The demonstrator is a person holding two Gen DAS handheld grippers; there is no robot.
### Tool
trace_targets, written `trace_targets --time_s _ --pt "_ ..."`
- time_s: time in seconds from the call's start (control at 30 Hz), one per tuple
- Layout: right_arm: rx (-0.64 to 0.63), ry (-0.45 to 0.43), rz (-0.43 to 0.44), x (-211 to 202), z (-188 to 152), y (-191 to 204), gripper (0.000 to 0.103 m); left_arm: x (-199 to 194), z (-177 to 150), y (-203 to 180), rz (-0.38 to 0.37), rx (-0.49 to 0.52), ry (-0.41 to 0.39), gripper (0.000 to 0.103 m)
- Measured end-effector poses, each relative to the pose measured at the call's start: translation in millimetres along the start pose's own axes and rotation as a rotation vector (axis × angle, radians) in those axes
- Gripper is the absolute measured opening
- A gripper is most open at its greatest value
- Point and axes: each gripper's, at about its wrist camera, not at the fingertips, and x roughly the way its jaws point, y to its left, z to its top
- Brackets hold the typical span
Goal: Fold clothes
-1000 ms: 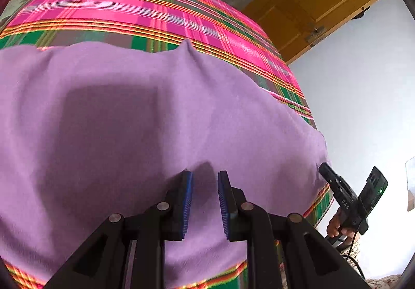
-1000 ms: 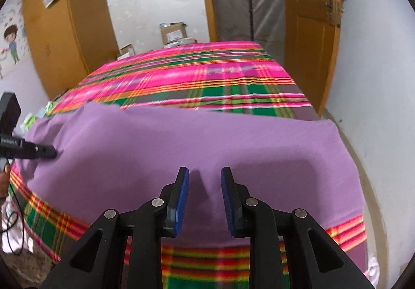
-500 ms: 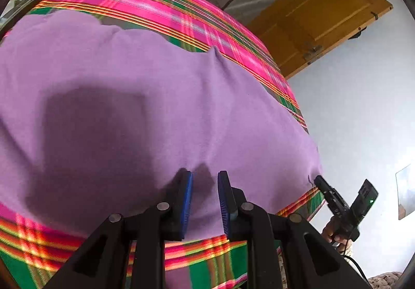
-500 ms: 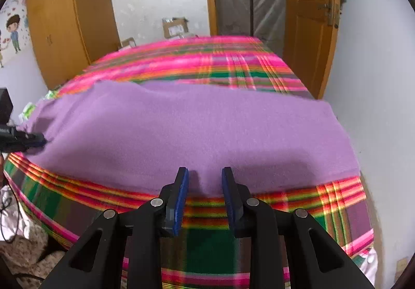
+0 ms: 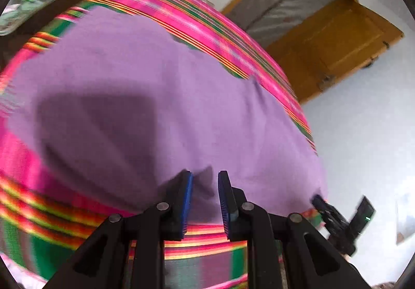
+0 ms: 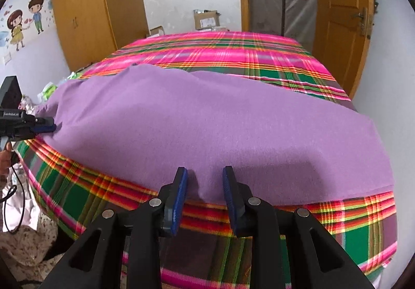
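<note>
Both tongs sit at the near hem of the purple garment (image 6: 220,117). Right gripper (image 6: 205,185) is letting go: its jaws are opening, and a small fold of the hem stands between the blue pads without being pressed. Left gripper (image 5: 205,191) stands slightly apart with the hem edge between its pads; through the blur I cannot tell whether it pinches the cloth.

Beyond them the garment lies spread flat across the near part of the plaid bedsheet (image 6: 233,53), its far edge rumpled into a low ridge. Farther off stand cardboard boxes (image 6: 206,19) and a wooden door (image 6: 342,19).

Judging by this, the step is laying the cloth out before a fold. To do it well, release both corners level with the bed edge, withdraw straight back so no pad drags the hem, then smooth the far ridge.
</note>
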Motion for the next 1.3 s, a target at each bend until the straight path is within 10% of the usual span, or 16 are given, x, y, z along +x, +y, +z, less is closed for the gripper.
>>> trace_targets --time_s 0.77,0.9,1.3 --pt "-0.244 -0.003 0.294 48.4 54.9 111.5 0.033 -66.3 4.3 70.4 0.111 -0.271 -0.235 0.021" --pt "-0.299 0.004 0.343 51.8 58.8 132.1 0.033 -82.5 -0.5 84.0 0.158 -0.327 -0.275 0.034" --pt "-0.501 0.001 0.505 67.7 73.1 227.2 0.033 -75.4 0.7 113.0 0.054 -0.435 -0.248 0.034"
